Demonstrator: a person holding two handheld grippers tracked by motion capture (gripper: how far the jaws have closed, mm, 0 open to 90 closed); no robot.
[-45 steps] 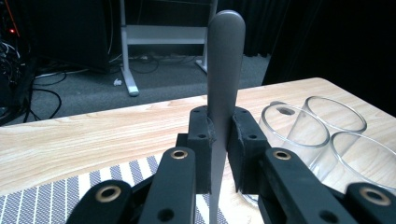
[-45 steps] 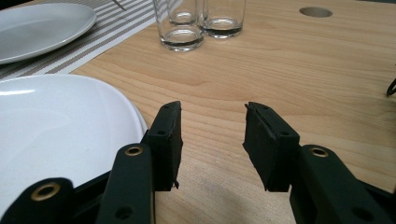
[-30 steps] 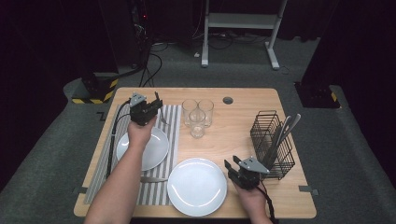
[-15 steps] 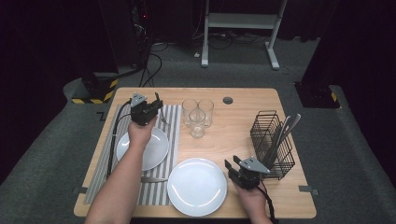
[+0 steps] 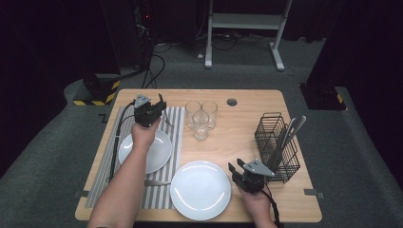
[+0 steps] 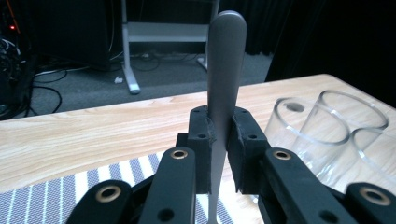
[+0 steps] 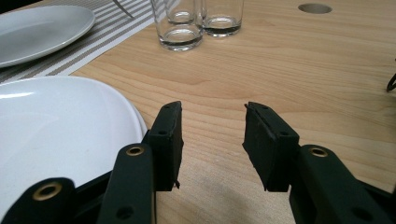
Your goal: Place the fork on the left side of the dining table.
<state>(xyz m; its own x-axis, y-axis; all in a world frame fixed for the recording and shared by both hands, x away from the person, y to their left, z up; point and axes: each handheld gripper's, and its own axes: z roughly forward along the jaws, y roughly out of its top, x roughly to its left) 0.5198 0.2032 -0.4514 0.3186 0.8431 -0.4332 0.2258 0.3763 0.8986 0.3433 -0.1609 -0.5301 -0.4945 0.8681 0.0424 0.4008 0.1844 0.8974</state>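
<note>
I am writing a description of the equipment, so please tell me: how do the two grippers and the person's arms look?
Both the left gripper and the right gripper are black, each with two flat rectangular pads, brass-coloured rivets at the joints, a grey three-cornered plate on top and a trailing black cable. The forearms are bare, with no sleeves in view.

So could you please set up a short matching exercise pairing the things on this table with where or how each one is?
Things:
1. left gripper
2. right gripper
3. wire basket
4. glasses

States or places:
A. at the table's right edge, with cutlery inside
B. jaws apart, nothing between them
C. grouped at the table's middle
D. shut on a cutlery handle

Pairs: 1-D, 2-B, 3-A, 4-C
</note>
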